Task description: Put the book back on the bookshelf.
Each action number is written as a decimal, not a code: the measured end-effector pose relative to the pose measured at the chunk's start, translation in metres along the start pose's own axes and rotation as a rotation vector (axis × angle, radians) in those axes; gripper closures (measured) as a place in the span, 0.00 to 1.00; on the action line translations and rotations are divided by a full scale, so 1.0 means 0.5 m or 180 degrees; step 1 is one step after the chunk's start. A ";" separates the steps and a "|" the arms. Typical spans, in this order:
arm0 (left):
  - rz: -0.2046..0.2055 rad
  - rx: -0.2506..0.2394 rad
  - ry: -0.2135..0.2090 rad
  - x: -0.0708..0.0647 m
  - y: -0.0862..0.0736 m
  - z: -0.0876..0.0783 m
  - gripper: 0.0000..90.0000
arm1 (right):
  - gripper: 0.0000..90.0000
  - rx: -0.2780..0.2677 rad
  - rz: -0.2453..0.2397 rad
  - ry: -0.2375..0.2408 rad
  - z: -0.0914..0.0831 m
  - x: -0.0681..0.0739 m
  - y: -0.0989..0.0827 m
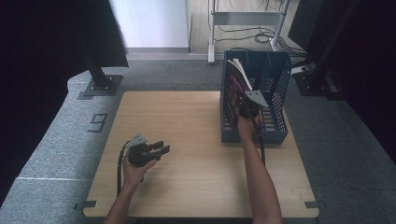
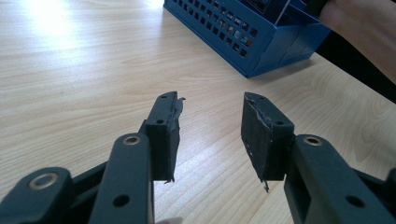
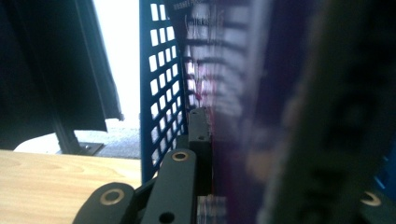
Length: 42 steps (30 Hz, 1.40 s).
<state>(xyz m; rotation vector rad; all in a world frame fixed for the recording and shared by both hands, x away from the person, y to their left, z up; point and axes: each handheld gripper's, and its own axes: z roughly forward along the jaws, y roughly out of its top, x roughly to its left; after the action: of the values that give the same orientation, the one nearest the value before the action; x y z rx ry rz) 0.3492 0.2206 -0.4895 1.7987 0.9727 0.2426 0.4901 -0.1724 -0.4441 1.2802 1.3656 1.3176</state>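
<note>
The right gripper (image 1: 246,106) reaches into the blue file rack (image 1: 279,84) at the far right of the wooden table (image 1: 187,140), and its jaws are clamped on a dark red book (image 1: 236,81) that stands in the rack's left compartment. In the right gripper view the left jaw lies flat against the book's cover (image 3: 233,93), with the rack's perforated blue side wall (image 3: 161,93) just beside it; the other jaw sits on the far side of the book and is too blurred to make out clearly. From the high view the book leans a little, its pale page edges showing at the top, and the grey three-cornered plate on the gripper sits just above the rack's rim. The person's right forearm (image 1: 261,182) stretches from the bottom edge up to the rack. The left gripper (image 1: 156,150) rests low over the near left part of the table, well apart from the rack, held in the person's left hand (image 1: 135,170). In the left gripper view its two black pads (image 2: 164,135) stand about half apart with bare wood between them, holding nothing, and the rack's corner (image 2: 261,42) shows farther off.
</note>
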 end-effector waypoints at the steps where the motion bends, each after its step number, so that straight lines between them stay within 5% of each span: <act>1: -0.0002 -0.0003 -0.0001 0.000 0.000 -0.001 0.63 | 0.91 0.0018 0.0008 -0.0026 0.002 -0.001 0.001; 16: -0.0034 -0.0047 0.0006 0.007 0.001 -0.009 0.63 | 0.91 -0.0026 -0.0146 -0.0050 0.024 0.014 0.004; 26: -0.0024 -0.0042 0.0006 0.005 0.001 -0.008 0.63 | 0.84 0.0013 -0.0326 0.0273 0.023 0.039 0.000; 36: -0.0015 -0.0015 -0.0003 0.003 0.001 -0.004 0.63 | 0.80 0.0024 -0.0138 0.0393 0.026 0.026 0.001; 42: -0.0020 -0.0025 0.0000 0.004 0.001 -0.006 0.63 | 0.72 0.0061 -0.0182 0.0457 0.021 0.035 0.000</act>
<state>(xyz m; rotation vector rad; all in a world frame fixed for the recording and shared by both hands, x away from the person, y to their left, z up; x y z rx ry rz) 0.3492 0.2240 -0.4885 1.7883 0.9761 0.2423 0.4982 -0.1536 -0.4436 1.1690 1.5062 1.3818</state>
